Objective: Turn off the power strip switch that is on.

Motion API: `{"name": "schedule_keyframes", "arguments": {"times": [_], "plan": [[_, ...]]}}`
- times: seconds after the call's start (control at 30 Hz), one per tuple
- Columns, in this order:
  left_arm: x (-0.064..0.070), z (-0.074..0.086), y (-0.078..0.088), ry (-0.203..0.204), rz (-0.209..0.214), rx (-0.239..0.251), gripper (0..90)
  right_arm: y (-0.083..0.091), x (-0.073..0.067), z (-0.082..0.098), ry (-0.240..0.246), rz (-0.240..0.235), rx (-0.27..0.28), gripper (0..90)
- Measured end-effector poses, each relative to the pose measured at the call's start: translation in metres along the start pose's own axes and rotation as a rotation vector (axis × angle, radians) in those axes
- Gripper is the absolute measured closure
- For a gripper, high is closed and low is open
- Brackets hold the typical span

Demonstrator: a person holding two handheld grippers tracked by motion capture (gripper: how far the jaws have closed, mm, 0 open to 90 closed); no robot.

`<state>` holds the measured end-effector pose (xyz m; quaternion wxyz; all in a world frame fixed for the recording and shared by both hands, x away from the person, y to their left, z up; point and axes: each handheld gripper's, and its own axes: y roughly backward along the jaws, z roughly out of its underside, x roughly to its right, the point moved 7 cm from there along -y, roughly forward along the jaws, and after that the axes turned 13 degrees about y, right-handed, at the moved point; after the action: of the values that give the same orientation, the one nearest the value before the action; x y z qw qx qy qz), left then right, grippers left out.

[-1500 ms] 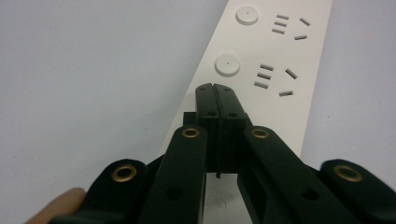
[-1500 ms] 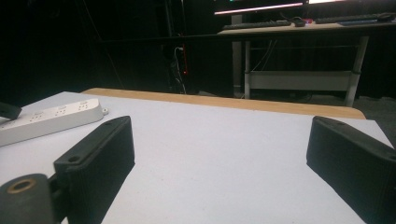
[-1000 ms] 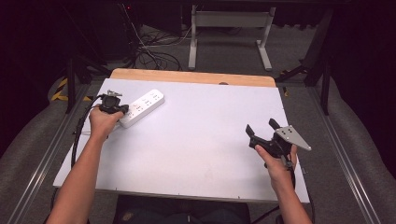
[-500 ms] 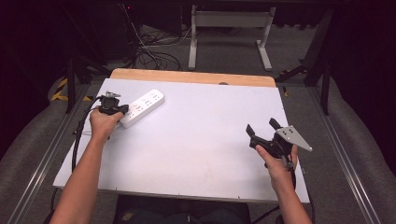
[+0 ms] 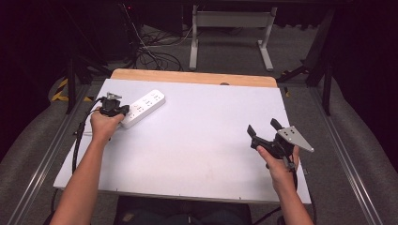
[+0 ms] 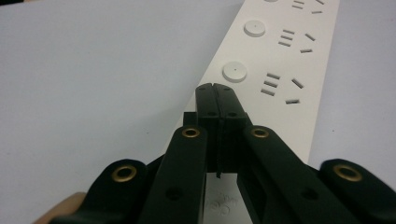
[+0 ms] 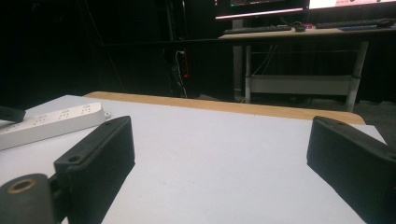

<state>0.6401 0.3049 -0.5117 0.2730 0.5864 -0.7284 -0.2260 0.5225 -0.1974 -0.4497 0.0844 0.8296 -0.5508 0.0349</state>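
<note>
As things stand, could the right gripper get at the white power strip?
Probably yes. The right gripper is open over bare table, with nothing lying between it and the power strip. The shut left gripper sits on the strip's near end.

A white power strip (image 5: 142,108) lies on a pale grey table (image 5: 202,140) edged in tan wood.

Only the power strip (image 5: 142,108) obstructs the table (image 5: 206,140), far-left; elsewhere passage is free.

Both arms reach in from the frame's bottom.
Left gripper (image 5: 111,104), at mid-left, has its fingers (image 6: 209,100) pressed together; right gripper (image 5: 264,129), at lower right, stands spread wide, tilted upward.
</note>
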Motion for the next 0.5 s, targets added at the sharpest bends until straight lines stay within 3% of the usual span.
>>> {"name": "schedule_keyframes", "arguments": {"times": [0.23,0.33,0.5], "plan": [[-0.0001,0.0002,0.0000,0.027,0.005,0.008,90.0,-0.0002,0.0005,0.0003,-0.004,0.002,0.000,8.4],[-0.0008,0.0013,-0.0005,0.017,0.011,0.040,90.0,-0.0002,0.0010,0.0005,0.000,0.004,0.000,8.5],[-0.0015,0.0004,0.0000,0.039,0.024,0.082,90.0,0.0008,0.0018,-0.0009,-0.004,0.010,0.004,8.5]]}}
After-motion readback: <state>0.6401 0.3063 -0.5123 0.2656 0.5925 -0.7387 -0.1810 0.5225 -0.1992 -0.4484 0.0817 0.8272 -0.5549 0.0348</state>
